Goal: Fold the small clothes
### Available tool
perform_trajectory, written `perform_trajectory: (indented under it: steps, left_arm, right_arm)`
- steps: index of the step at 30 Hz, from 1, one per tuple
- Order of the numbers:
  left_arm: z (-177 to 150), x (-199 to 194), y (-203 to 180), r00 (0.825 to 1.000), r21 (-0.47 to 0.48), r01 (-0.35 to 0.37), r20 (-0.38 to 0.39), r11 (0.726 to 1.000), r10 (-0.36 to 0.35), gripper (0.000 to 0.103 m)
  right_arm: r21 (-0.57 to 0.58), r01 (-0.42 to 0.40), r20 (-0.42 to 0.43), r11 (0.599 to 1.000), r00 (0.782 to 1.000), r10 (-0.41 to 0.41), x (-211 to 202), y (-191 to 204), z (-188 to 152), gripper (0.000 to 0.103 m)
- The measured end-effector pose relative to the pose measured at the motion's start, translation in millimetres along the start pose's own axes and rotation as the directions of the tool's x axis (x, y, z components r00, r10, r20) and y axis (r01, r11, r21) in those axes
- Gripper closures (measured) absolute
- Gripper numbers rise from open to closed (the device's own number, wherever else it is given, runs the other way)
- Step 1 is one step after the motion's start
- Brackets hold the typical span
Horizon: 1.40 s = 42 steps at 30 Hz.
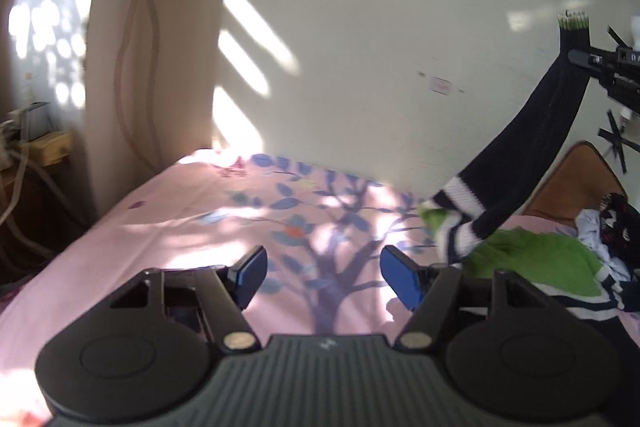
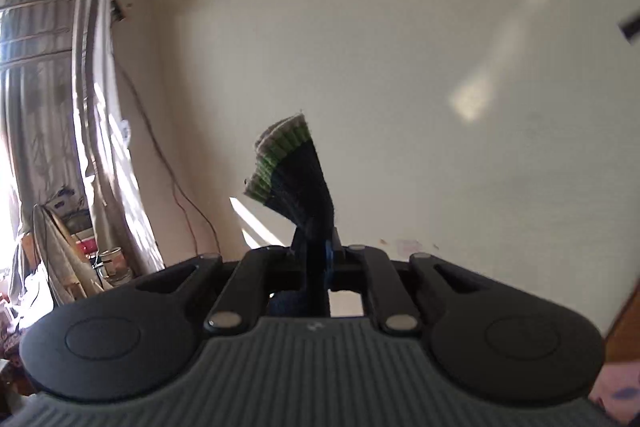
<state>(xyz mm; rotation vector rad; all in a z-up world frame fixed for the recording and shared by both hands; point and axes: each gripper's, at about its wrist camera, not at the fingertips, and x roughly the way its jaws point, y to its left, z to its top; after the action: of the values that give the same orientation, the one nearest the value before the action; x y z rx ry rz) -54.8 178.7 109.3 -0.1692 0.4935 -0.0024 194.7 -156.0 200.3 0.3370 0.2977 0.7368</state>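
On my far left there is only the wall with sun patches and the pink floral bedsheet (image 1: 168, 235), bare and flat where I would want to work. My left tool (image 1: 322, 273) hangs over the middle of that sheet with its blue pads well apart and nothing between them. Moving right, the small sweater (image 1: 532, 163), dark navy with white stripes and green panels, stretches up off the bed by one sleeve, its green body slumped on the sheet near a pile of other clothes (image 1: 608, 227) by the headboard. At the top of that sleeve my right tool (image 1: 576, 57) is closed tight on the ribbed cuff (image 2: 284, 163), which fans out past the pads in the right wrist view. I judge this to be the pick-up step: the garment is being drawn from the pile and has not been laid out. Next I think I must bring it across to the clear stretch of bed, take a second corner with the left tool, and spread it flat before any fold.
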Motion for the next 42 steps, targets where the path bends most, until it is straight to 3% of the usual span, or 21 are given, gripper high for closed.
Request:
perform_trajectory:
  steps: [2, 4, 5, 7, 9, 10, 13, 15, 17, 20, 23, 24, 27, 31, 34, 35, 37, 38, 39, 41, 42]
  left_arm:
    - [11.1, 37.6, -33.3, 0.997, 0.050, 0.072, -0.026, 0.996, -0.071, 0.038]
    - [17.5, 72.6, -57.7, 0.993, 0.086, 0.103, -0.063, 0.991, -0.098, 0.038]
    - [19.4, 90.1, -66.3, 0.992, 0.092, 0.100, -0.089, 0.991, -0.092, 0.038]
    - [21.5, 121.8, -76.0, 0.984, 0.078, 0.094, -0.156, 0.993, -0.081, 0.038]
    - [20.0, 150.8, -78.1, 0.970, 0.042, 0.097, -0.226, 0.994, -0.086, 0.038]
    - [18.3, 159.6, -81.4, 0.966, 0.036, 0.098, -0.242, 0.995, -0.086, 0.039]
    - [10.9, 181.8, -95.6, 0.957, 0.067, 0.114, -0.275, 0.991, -0.091, 0.042]
    - [3.9, 196.4, -106.6, 0.953, 0.113, 0.095, -0.298, 0.989, -0.058, 0.043]
    - [-3.5, 205.1, -112.4, 0.949, 0.136, 0.058, -0.314, 0.989, -0.012, 0.050]
    - [-15.4, 192.3, -103.1, 0.957, 0.028, 0.088, -0.280, 0.996, -0.076, 0.054]
    - [-22.4, 180.8, -99.1, 0.966, 0.019, 0.088, -0.246, 0.996, -0.081, 0.073]
    - [-22.5, 177.3, -99.7, 0.969, 0.014, 0.093, -0.232, 0.996, -0.088, 0.084]
    - [-28.7, 169.1, -110.5, 0.981, 0.081, 0.088, -0.182, 0.993, -0.072, 0.090]
    - [-33.8, 161.7, -129.9, 0.989, 0.212, 0.094, -0.128, 0.973, -0.068, 0.090]
    - [-38.0, 157.3, -143.4, 0.993, 0.293, 0.073, -0.106, 0.953, -0.044, 0.091]
    - [-40.6, 154.6, -149.0, 0.995, 0.329, 0.061, -0.089, 0.942, -0.034, 0.091]
    - [-44.8, 151.0, -157.6, 0.998, 0.382, 0.040, -0.061, 0.923, -0.018, 0.091]
    - [-47.4, 148.6, -161.9, 0.999, 0.409, 0.030, -0.043, 0.912, -0.013, 0.091]
    - [-48.5, 147.2, -164.2, 0.999, 0.423, 0.025, -0.033, 0.906, -0.013, 0.091]
    - [-49.7, 145.1, -166.5, 1.000, 0.437, 0.021, -0.019, 0.899, -0.013, 0.091]
    - [-49.3, 145.5, -166.3, 1.000, 0.435, 0.021, -0.020, 0.900, -0.014, 0.091]
  right_arm:
    - [0.081, 0.036, -0.041, 0.996, 0.999, -0.033, -25.5, -37.6, -28.6, 0.087]
    - [0.118, 0.146, -0.130, 0.982, 0.983, -0.131, -52.8, -72.7, -67.8, 0.065]
    - [0.116, 0.227, -0.164, 0.967, 0.965, -0.206, -65.6, -84.9, -83.3, 0.037]
    - [0.091, 0.379, -0.193, 0.921, 0.914, -0.357, -96.7, -104.7, -110.6, 0.023]
    - [0.109, 0.439, -0.197, 0.892, 0.889, -0.413, -126.0, -118.4, -123.7, 0.023]
    - [0.129, 0.449, -0.183, 0.884, 0.887, -0.424, -140.8, -122.6, -127.1, 0.023]
    - [0.119, 0.438, -0.149, 0.891, 0.895, -0.420, -159.5, -123.0, -125.1, 0.023]
    - [0.067, 0.425, -0.149, 0.903, 0.899, -0.412, -149.4, -112.7, -121.2, 0.023]
    - [0.020, 0.383, -0.167, 0.924, 0.912, -0.374, -119.5, -100.5, -114.7, 0.024]
    - [-0.081, 0.257, -0.204, 0.963, 0.942, -0.268, -61.0, -69.3, -107.3, 0.025]
    - [-0.194, 0.089, -0.293, 0.977, 0.945, -0.144, 5.6, -22.0, -107.9, 0.040]
    - [-0.242, 0.035, -0.340, 0.970, 0.933, -0.119, 32.4, -1.9, -110.4, 0.047]
    - [-0.367, -0.078, -0.465, 0.927, 0.879, -0.111, 100.6, 51.0, -124.3, 0.060]
    - [-0.536, -0.134, -0.555, 0.833, 0.800, -0.229, 153.5, 81.6, -149.6, 0.068]
    - [-0.623, -0.139, -0.576, 0.770, 0.748, -0.330, 166.7, 78.6, -162.9, 0.075]
    - [-0.642, -0.133, -0.572, 0.755, 0.738, -0.357, 163.8, 74.5, -163.9, 0.082]
    - [-0.638, -0.099, -0.553, 0.764, 0.749, -0.365, 151.7, 67.3, -156.8, 0.088]
    - [-0.601, -0.064, -0.544, 0.797, 0.763, -0.349, 142.5, 63.0, -147.1, 0.089]
    - [-0.512, -0.017, -0.542, 0.859, 0.782, -0.308, 131.1, 53.4, -132.6, 0.090]
    - [-0.176, 0.060, -0.538, 0.983, 0.830, -0.147, 104.5, 18.9, -103.6, 0.092]
    - [0.067, 0.071, -0.504, 0.995, 0.863, -0.028, 86.7, -9.8, -94.8, 0.094]
